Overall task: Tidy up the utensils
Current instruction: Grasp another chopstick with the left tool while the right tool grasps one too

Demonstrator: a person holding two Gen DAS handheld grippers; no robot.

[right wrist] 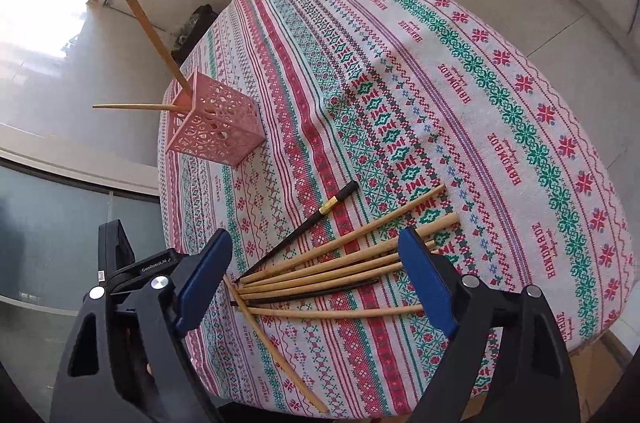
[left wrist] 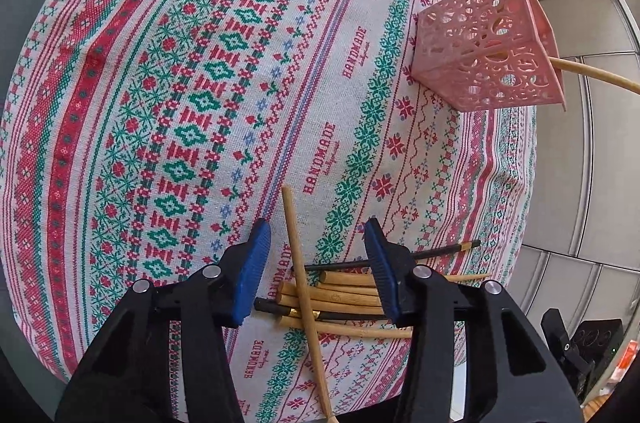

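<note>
A pile of wooden chopsticks [left wrist: 340, 297] with two black ones lies on the patterned tablecloth [left wrist: 200, 83]. One wooden chopstick [left wrist: 302, 279] lies across the pile. My left gripper [left wrist: 318, 243] is open and empty, hovering over the pile. My right gripper [right wrist: 316, 259] is open and empty above the same pile [right wrist: 332, 271]. A black chopstick [right wrist: 316, 219] lies apart from it. A pink perforated holder [left wrist: 484, 51] stands on the cloth with two wooden chopsticks leaning out; it also shows in the right wrist view [right wrist: 214, 121].
The table edge [left wrist: 520, 223] runs close to the holder and the pile. The tiled floor [right wrist: 48, 71] lies beyond it. A black object [left wrist: 588, 347] sits on the floor past the edge.
</note>
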